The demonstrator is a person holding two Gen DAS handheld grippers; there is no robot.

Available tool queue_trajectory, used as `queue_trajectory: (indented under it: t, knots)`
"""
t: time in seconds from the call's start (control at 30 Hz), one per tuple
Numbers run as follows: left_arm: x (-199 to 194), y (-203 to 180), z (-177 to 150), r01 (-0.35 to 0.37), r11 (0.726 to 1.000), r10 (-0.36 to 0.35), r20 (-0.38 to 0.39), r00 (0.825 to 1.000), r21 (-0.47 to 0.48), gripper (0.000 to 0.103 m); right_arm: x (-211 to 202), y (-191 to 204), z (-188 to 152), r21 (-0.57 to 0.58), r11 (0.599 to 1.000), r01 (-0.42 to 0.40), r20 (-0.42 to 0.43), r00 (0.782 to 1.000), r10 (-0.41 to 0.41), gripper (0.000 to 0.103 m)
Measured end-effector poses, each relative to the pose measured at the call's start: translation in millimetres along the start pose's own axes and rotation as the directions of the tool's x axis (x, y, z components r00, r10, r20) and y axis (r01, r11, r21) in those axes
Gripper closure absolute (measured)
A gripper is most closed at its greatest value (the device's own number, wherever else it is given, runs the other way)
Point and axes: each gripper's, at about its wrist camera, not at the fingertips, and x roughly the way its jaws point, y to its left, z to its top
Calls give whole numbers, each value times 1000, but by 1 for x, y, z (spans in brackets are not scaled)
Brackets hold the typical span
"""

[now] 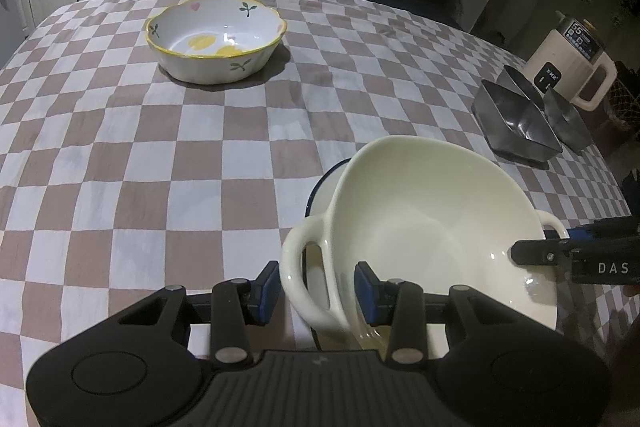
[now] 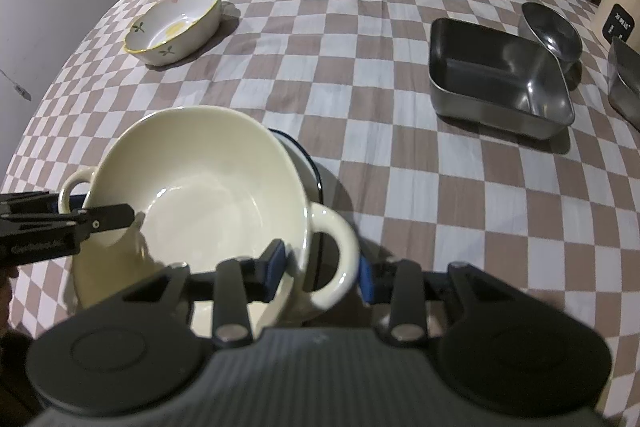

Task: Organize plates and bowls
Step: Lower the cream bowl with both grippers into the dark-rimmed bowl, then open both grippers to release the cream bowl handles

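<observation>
A cream two-handled bowl point(image 1: 424, 227) sits tilted over a white blue-rimmed plate point(image 1: 324, 187) near the table's front edge. My left gripper point(image 1: 318, 287) is shut on the bowl's left handle and rim. My right gripper point(image 2: 322, 267) is shut on the bowl's right handle; the bowl point(image 2: 200, 183) and plate point(image 2: 304, 163) show there too. Each gripper shows in the other's view: the right one point(image 1: 560, 255), the left one point(image 2: 80, 223). A white floral bowl with a yellow rim point(image 1: 216, 39) stands alone far left; it also shows in the right wrist view point(image 2: 176, 25).
A checkered cloth point(image 1: 200, 147) covers the table. Steel rectangular trays point(image 2: 500, 83) and a small steel bowl point(image 2: 554, 31) stand at the right. A beige kettle point(image 1: 572, 67) stands beyond them. Cabinets and a dark shelf lie behind the table.
</observation>
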Motion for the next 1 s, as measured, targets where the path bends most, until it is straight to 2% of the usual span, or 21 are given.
queue_trajectory:
  t: [0.17, 0.27, 0.37, 0.47, 0.53, 0.63, 0.7, 0.83, 0.9, 1.0]
  knots:
    - [0, 1, 0, -14, 1000, 14, -10, 1000, -2, 62, 3, -1, 0, 2, 1000, -10, -12, 1000, 10, 58]
    - [-2, 1, 0, -17, 1000, 17, -8, 1000, -2, 62, 5, 0, -1, 0, 1000, -21, -23, 1000, 21, 54]
    - [-5, 1, 1, -10, 1000, 10, -8, 1000, -3, 60, 6, 2, -2, -11, 1000, -27, -29, 999, 27, 48]
    - [-7, -3, 1, -2, 1000, 2, -19, 1000, 3, 59, 6, 2, -3, -18, 999, -37, -30, 999, 37, 36]
    - [-9, -7, 0, -4, 1000, 4, -26, 1000, 11, 51, 6, 2, -3, -24, 999, -42, -29, 999, 41, 26]
    - [-11, -9, -1, -9, 1000, 10, -26, 1000, 17, 40, 4, 1, -4, -35, 998, -42, -24, 999, 41, 18]
    - [-13, -9, -2, -13, 1000, 14, -25, 1000, 12, 30, 2, 1, -5, -43, 998, -38, -19, 999, 37, 14]
    - [-17, -8, -1, -25, 1000, 25, -17, 1000, -7, 20, -4, -3, -8, -41, 998, -48, -4, 999, 48, 6]
    - [-21, -8, 1, -29, 999, 29, 0, 1000, -17, 8, -9, -5, -8, -32, 998, -54, 18, 998, 55, 2]
    - [-28, -11, 7, -23, 999, 24, 35, 999, -27, 4, -18, -9, -8, -22, 998, -65, 69, 995, 66, 1]
